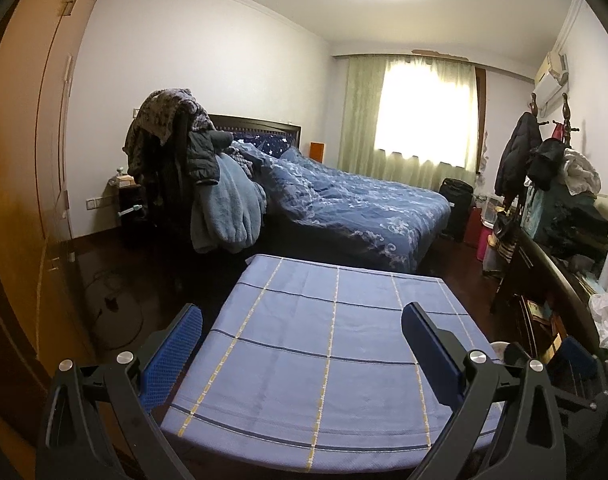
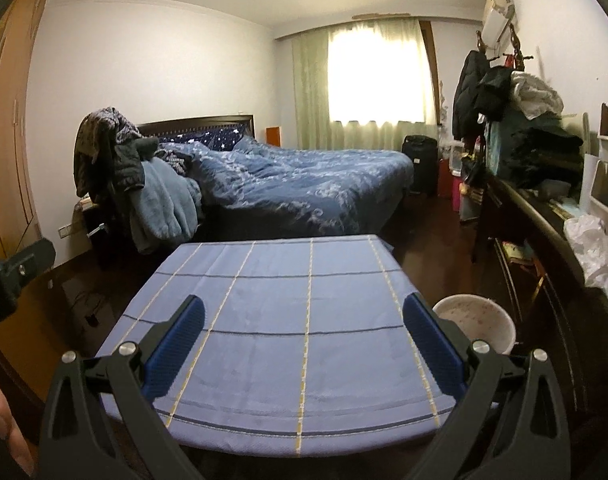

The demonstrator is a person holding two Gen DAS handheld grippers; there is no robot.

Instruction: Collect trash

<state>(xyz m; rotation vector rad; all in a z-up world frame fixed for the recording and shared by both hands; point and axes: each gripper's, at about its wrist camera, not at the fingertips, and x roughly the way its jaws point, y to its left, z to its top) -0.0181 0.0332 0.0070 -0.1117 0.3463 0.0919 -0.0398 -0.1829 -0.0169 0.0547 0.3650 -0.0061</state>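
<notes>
A: Two tools, both with jaws spread wide and nothing between them. The left tool (image 1: 302, 322) and the right tool (image 2: 304, 316) hang over the bench (image 2: 264, 320), which wears a blue checked cloth.

B: Where's the trash, then?

A: None lies on the cloth in either view. The likeliest candidate is the crumpled white plastic (image 2: 596, 248) on the dark dresser (image 2: 544, 220) at the right; the left view shows it too (image 1: 606, 316). I can't tell for sure that it is rubbish and not a bag in use.

B: And where would it go?

A: Probably the pale bin (image 2: 478, 322) on the floor, just beside the bench's right edge. Only a sliver of its rim shows from the left wrist.

B: So how would you do this step well?

A: Use the right tool, since it is nearer the dresser. Swing it right until the plastic sits centred between the fingers (image 2: 176, 344), then close on a bunched fold rather than a loose flap, as thin film will likely slip or tear. Keep the left tool clear of the path.

B: Risks?

A: The dresser is cluttered; dragging the plastic could pull neighbours off.
</notes>
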